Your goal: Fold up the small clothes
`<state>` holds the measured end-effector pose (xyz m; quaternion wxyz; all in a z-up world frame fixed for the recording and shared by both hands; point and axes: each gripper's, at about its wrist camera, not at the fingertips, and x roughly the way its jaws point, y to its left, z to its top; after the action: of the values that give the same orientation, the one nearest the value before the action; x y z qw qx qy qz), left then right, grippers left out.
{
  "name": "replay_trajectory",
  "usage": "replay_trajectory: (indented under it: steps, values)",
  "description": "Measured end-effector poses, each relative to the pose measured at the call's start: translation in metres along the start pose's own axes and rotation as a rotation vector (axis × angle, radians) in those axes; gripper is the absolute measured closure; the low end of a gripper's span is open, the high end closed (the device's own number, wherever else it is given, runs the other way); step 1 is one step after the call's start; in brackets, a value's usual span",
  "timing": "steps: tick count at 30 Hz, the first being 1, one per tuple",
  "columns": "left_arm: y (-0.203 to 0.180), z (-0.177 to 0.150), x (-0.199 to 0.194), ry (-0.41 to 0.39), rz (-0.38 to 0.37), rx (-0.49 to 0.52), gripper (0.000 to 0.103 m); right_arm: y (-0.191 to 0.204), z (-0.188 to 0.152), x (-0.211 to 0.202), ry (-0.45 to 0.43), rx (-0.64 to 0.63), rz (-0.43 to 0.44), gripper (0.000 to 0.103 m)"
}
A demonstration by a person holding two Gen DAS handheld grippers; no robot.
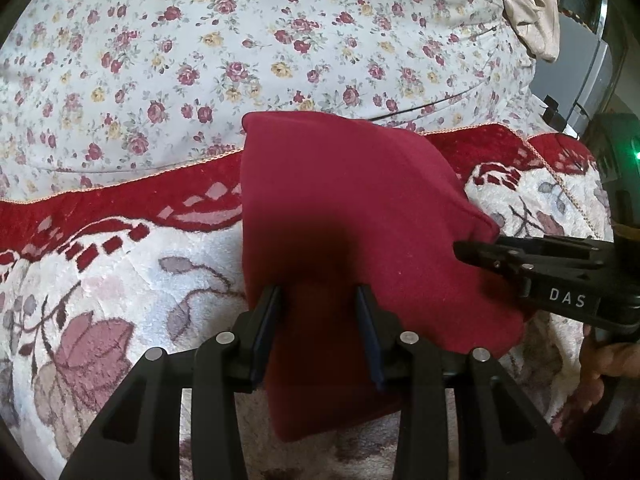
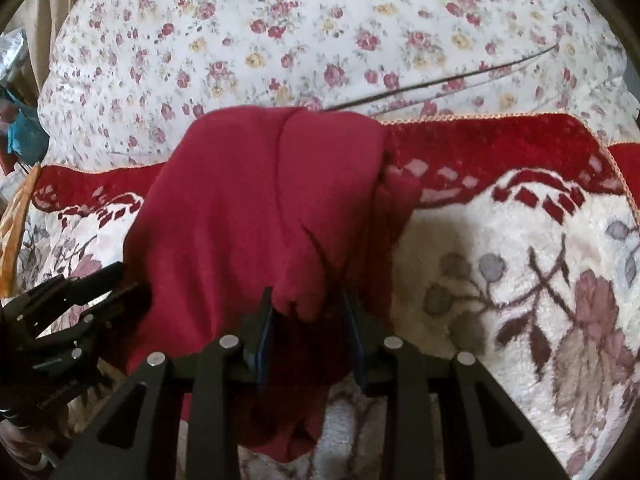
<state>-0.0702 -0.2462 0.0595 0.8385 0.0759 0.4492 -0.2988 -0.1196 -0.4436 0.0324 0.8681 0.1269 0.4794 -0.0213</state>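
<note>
- Dark red knit garment [image 1: 340, 216]: lies on the white plush blanket with red border [image 1: 120, 264]; floral sheet [image 1: 200, 40] at the far side
- Left hand-held gripper [image 1: 320, 304]: clamped on the garment's near edge
- Right hand-held gripper [image 2: 308, 308]: clamped on bunched garment fabric, right side

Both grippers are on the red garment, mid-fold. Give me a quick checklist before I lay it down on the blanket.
1. Left gripper has cloth: ok, the red garment runs between its fingers.
2. Right gripper has cloth: ok, a bunched fold sits between its fingers.
3. Grip is firm on both: cannot tell, the pads' contact is hidden by cloth.
4. Garment lifted off the plush blanket: not ok, its far end rests on the red border.
5. Fold is flat: not ok, the right side is creased.
6. Landing area by the floral sheet: ok.
</note>
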Motion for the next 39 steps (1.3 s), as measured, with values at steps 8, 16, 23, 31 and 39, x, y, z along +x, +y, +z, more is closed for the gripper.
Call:
replay_trajectory:
  steps: [8,16,23,31,39]
  values:
    - [0.002,0.000,0.001,0.000,-0.005,-0.011,0.086,0.001,-0.003,-0.008,0.015,0.001,0.003,0.071]
    - [0.009,0.001,0.000,0.004,-0.047,-0.053,0.086,-0.008,0.006,-0.026,-0.076,0.114,0.066,0.048]
    - [0.030,0.004,-0.009,0.008,-0.198,-0.170,0.086,0.003,-0.001,-0.015,-0.045,0.044,0.070,0.090]
    - [0.060,0.022,0.010,0.015,-0.381,-0.340,0.072,-0.015,-0.008,-0.022,-0.100,0.080,0.182,0.083]
    - [0.083,0.040,0.010,-0.075,-0.433,-0.385,0.067,-0.045,0.014,-0.008,-0.152,0.225,0.223,0.001]
